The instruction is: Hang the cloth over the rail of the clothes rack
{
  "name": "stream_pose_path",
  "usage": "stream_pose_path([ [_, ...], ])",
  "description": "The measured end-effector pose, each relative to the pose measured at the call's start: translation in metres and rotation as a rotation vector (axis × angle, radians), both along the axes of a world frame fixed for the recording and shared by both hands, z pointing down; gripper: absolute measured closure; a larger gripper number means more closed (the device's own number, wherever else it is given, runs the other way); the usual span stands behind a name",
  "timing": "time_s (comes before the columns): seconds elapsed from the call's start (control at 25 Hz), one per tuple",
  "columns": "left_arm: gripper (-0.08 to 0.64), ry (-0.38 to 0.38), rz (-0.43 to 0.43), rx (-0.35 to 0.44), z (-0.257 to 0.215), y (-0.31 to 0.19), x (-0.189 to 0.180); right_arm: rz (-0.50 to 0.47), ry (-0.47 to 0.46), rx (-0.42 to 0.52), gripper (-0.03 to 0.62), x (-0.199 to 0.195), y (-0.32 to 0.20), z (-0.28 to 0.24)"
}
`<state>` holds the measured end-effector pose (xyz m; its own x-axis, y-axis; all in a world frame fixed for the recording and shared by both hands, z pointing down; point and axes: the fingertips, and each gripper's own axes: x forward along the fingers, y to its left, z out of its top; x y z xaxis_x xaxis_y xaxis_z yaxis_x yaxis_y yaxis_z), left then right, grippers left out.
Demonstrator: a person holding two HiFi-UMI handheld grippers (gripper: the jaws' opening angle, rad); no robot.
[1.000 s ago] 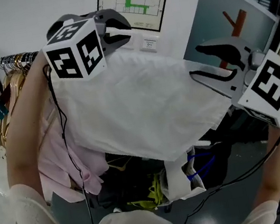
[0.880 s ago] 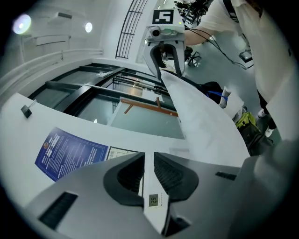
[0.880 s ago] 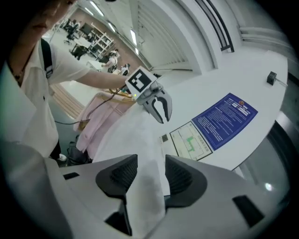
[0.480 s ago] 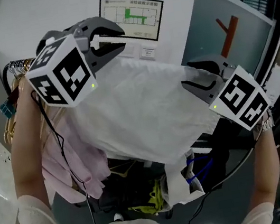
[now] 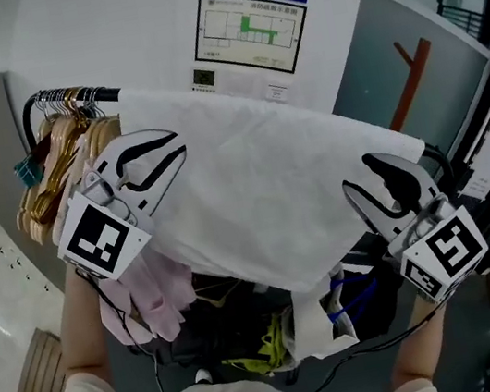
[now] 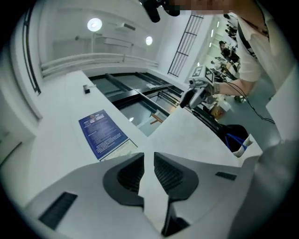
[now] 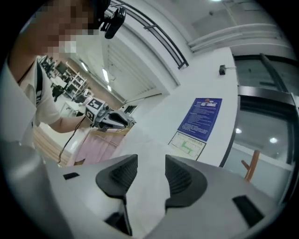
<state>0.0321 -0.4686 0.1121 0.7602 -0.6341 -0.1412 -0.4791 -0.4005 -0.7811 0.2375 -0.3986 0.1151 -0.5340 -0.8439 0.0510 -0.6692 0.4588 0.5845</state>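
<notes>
The cloth (image 5: 273, 195) lies draped over the rail (image 5: 68, 95) (front half hanging toward the person). The left gripper (image 5: 173, 151) pinches its edge. The right gripper (image 5: 361, 176) stands spread around cloth, jaws just narrowed slightly, so only release seems left.

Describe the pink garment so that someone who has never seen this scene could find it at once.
Find the black rack rail against the white wall at the head view's upper left. Below its wooden hangers, left of the big white cloth, hangs the garment. It alone is pale pink: the cloth is white, the pile beneath it dark.
</notes>
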Motion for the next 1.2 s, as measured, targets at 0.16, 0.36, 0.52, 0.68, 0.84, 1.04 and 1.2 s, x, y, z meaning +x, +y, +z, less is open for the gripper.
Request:
stream_pose_path([
  [0.16,0.489,0.139,-0.133,-0.045,0.021,-0.016,-0.032,0.193,-0.150,0.015,0.418,0.034,-0.004,0.020],
  [0.36,0.489,0.225,-0.190,-0.196,0.059,-0.036,-0.057,0.341,-0.375,-0.039,0.428,0.083,-0.001,0.050],
  [0.52,0.489,0.260,-0.239,-0.275,0.098,-0.055,-0.064,0.442,-0.479,-0.048,0.428,0.123,-0.007,0.073],
  [0.68,0.489,0.299,-0.281,-0.377,0.135,-0.073,-0.066,0.488,-0.513,-0.105,0.426,0.138,-0.013,0.107],
  [0.84,0.489,0.370,-0.341,-0.415,0.149,-0.087,-0.081,0.471,-0.546,-0.143,0.426,0.139,-0.022,0.122],
  [1.04,0.489,0.428,-0.361,-0.363,0.128,-0.090,-0.095,0.468,-0.542,-0.106,0.426,0.142,-0.031,0.107],
  [1.2,0.489,0.404,-0.357,-0.353,0.118,-0.094,-0.095,0.455,-0.542,-0.104,0.427,0.144,-0.040,0.095],
])
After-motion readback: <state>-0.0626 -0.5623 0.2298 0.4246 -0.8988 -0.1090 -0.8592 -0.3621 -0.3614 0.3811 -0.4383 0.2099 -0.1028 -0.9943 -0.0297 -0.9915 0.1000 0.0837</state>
